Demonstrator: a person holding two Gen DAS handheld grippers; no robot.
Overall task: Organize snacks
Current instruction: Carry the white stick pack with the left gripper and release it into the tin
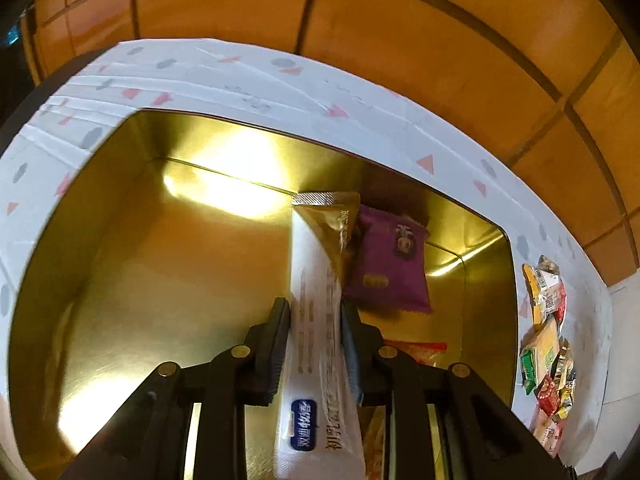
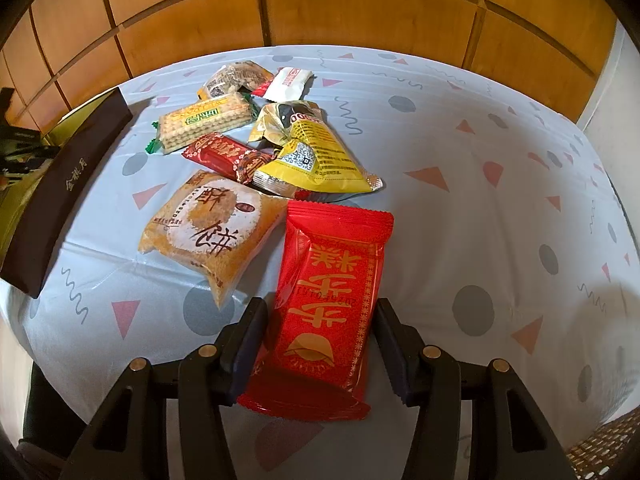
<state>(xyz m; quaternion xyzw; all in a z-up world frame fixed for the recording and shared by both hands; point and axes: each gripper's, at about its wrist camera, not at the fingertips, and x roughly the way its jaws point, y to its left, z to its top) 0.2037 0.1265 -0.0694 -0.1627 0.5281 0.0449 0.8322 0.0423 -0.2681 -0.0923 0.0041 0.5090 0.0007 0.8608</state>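
Observation:
My left gripper point(image 1: 314, 304) is shut on a long white and gold stick packet point(image 1: 312, 264), which points down into an open gold tin point(image 1: 160, 260). A purple packet point(image 1: 388, 264) lies in the tin just right of it, and an orange-red packet point(image 1: 420, 348) lies nearer, partly hidden by the fingers. My right gripper point(image 2: 320, 304) is shut on a red snack packet point(image 2: 328, 280), held lengthwise between the fingers above the tablecloth point(image 2: 480, 200). The tin's dark brown outer wall point(image 2: 60, 184) shows at the left edge of the right wrist view.
Several loose snacks lie beyond the red packet: an orange pastry packet point(image 2: 208, 224), a yellow bag point(image 2: 320, 156), a cracker pack point(image 2: 208, 120) and a dark red bar point(image 2: 228, 152). That same snack pile point(image 1: 548, 340) appears right of the tin. A wood-panelled wall point(image 2: 360, 8) stands behind the table.

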